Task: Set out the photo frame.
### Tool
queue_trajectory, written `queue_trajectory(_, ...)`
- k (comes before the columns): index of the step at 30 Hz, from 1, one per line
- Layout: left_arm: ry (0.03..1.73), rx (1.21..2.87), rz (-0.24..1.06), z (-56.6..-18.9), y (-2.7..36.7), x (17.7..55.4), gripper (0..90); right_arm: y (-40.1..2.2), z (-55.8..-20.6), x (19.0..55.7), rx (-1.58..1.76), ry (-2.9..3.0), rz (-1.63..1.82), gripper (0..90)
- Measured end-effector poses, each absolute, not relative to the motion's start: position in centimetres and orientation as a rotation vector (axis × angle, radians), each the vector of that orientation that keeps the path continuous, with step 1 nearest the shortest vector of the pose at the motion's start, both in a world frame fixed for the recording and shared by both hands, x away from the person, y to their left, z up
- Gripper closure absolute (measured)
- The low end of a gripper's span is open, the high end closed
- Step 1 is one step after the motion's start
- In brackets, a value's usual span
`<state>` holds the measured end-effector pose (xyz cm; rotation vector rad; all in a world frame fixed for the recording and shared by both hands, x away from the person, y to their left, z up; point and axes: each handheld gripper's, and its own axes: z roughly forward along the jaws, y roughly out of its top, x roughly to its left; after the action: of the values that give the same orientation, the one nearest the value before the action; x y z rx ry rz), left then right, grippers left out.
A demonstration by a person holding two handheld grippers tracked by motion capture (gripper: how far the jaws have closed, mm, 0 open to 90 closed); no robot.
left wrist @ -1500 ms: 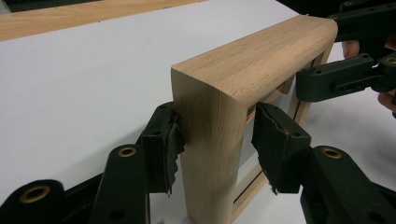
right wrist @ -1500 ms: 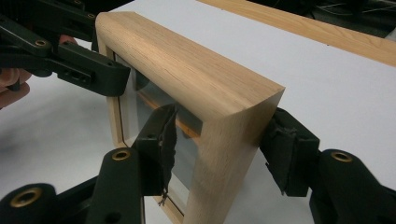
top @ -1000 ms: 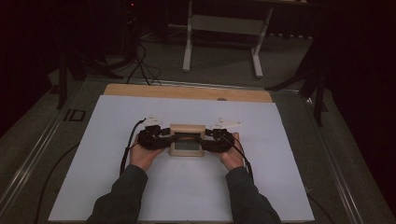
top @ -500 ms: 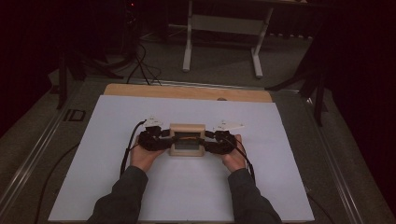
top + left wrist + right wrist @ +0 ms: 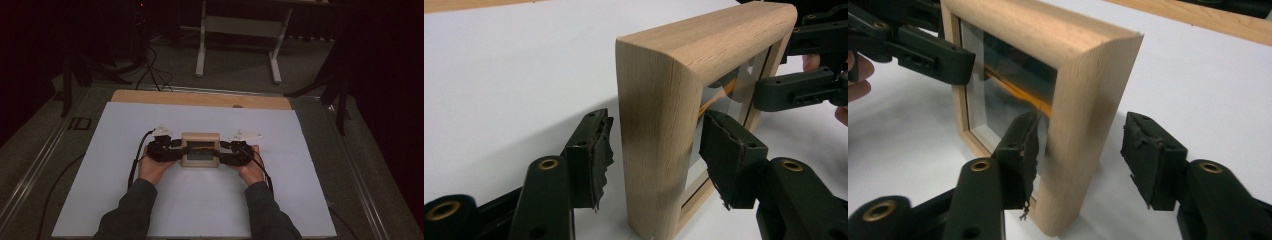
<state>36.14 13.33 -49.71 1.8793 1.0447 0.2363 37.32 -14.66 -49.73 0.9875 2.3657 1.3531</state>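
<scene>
A light wooden picture frame (image 5: pixel 200 149) with a glass front stands upright on the white sheet. My left gripper (image 5: pixel 175 150) straddles the frame's left side. In the left gripper view the frame (image 5: pixel 659 125) sits between the pads of the left gripper (image 5: pixel 651 155), with a gap on each side. My right gripper (image 5: pixel 225 156) straddles the right side of the frame (image 5: pixel 1083 100). The right gripper (image 5: pixel 1080 155) has one pad before the glass and the other clear of the back. Both grippers' jaws have just been opening with the frame between them.
The white sheet (image 5: pixel 200 210) covers the table, with a wooden strip (image 5: pixel 200 98) along its far edge. Beyond the table stand a white-legged stand (image 5: pixel 237 30) and cables (image 5: pixel 150 70) on the floor. A metal rail (image 5: pixel 35 165) runs along the left.
</scene>
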Motion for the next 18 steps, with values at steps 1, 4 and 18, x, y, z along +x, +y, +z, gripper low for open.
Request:
queue_trajectory(1,1.048,1.881,0.237,-49.7,13.4,36.1,45.6,-14.7,-49.8,37.2,0.988,2.370,1.352,46.6)
queue_trajectory(4,1.051,1.881,0.244,-49.7,13.7,35.8,44.7,-14.8,-49.8,37.1,0.981,2.381,1.348,45.4)
queue_trajectory(18,1.051,1.891,0.375,-48.5,15.4,33.8,39.6,-15.5,-49.1,36.1,0.936,2.401,1.335,40.4)
